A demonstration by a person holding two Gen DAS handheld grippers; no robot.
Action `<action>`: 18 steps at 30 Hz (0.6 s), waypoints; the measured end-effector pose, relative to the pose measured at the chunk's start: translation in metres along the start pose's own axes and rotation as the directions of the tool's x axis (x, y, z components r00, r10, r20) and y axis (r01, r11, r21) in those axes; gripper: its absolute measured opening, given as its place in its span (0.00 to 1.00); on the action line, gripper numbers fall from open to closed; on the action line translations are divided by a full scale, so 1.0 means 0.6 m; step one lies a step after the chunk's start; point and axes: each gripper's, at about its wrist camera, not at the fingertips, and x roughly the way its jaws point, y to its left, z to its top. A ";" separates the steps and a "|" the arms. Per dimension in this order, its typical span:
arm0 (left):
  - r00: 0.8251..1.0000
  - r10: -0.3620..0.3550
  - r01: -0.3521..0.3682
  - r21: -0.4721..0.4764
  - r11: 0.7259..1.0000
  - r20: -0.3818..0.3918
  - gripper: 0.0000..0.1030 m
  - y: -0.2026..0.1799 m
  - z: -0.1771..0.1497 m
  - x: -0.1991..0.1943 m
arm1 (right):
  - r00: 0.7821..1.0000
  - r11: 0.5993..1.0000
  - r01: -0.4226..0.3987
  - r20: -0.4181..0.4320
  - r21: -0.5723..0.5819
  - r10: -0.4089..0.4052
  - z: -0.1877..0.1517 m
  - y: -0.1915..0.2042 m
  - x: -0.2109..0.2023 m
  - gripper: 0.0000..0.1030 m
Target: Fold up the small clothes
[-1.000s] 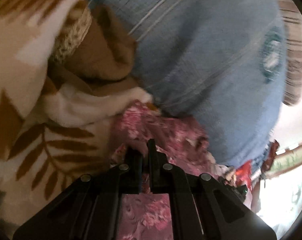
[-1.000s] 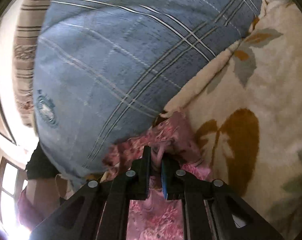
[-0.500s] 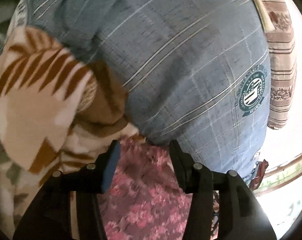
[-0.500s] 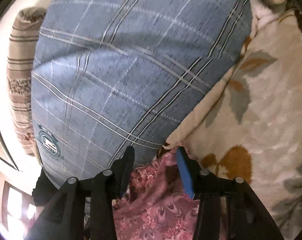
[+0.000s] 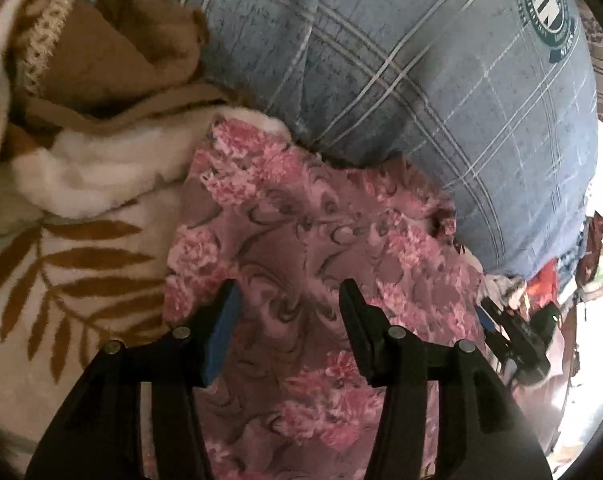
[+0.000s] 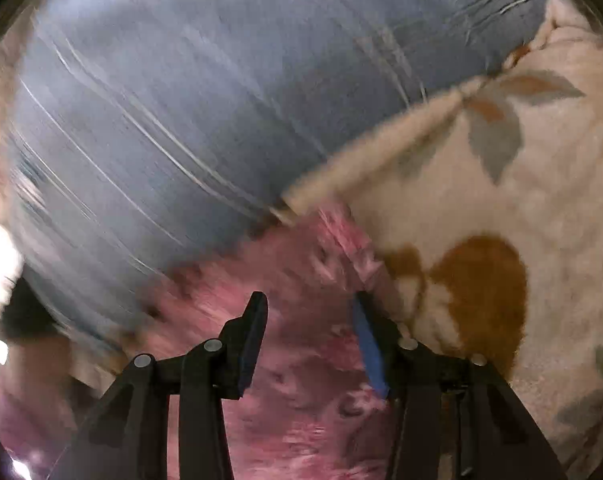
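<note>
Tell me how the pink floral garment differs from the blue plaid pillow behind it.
The pink floral garment lies flat and thin; the blue plaid pillow bulges, stuffed. The garment carries rose blossoms; the pillow has pale crossing stripes and a round green emblem. Both rest on the leaf-print blanket, touching.

Right wrist view is smeared with motion blur, so the blue plaid pillow (image 6: 173,128) shows only streaks and the pink floral garment (image 6: 301,360) loses its print. That garment (image 5: 321,264) runs off the bottom edge in the left view, and the clutter (image 5: 541,300) at far right is too small to identify.
</note>
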 end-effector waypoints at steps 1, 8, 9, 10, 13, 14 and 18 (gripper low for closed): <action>1.000 -0.016 0.016 -0.004 1.000 -0.006 0.48 -0.002 -0.001 -0.008 | 1.000 0.999 0.023 0.008 -0.027 -0.023 -0.001 0.009 -0.010 0.41; 0.992 -0.121 0.122 0.108 0.987 -0.021 0.48 -0.018 -0.115 -0.087 | 0.994 0.973 -0.104 0.013 -0.208 0.109 -0.087 0.047 -0.100 0.56; 0.992 -0.123 0.126 0.118 0.985 -0.033 0.48 -0.015 -0.139 -0.091 | 0.994 0.969 -0.105 -0.016 -0.225 0.105 -0.104 0.056 -0.092 0.56; 0.994 -0.098 0.102 0.133 0.986 -0.040 0.48 -0.014 -0.158 -0.090 | 0.996 0.966 -0.084 -0.041 -0.246 0.076 -0.123 0.058 -0.082 0.56; 0.997 0.031 -0.019 0.171 0.985 -0.065 0.48 -0.017 -0.202 -0.069 | 0.997 0.922 0.077 0.044 -0.381 -0.065 -0.179 0.070 -0.077 0.56; 0.998 0.037 -0.026 0.173 0.985 -0.058 0.48 -0.018 -0.210 -0.074 | 0.994 0.913 0.110 0.051 -0.393 -0.097 -0.185 0.074 -0.082 0.56; 0.999 -0.018 0.022 0.136 0.990 -0.029 0.48 -0.011 -0.240 -0.108 | 0.993 0.939 0.066 0.118 -0.338 -0.027 -0.219 0.078 -0.150 0.58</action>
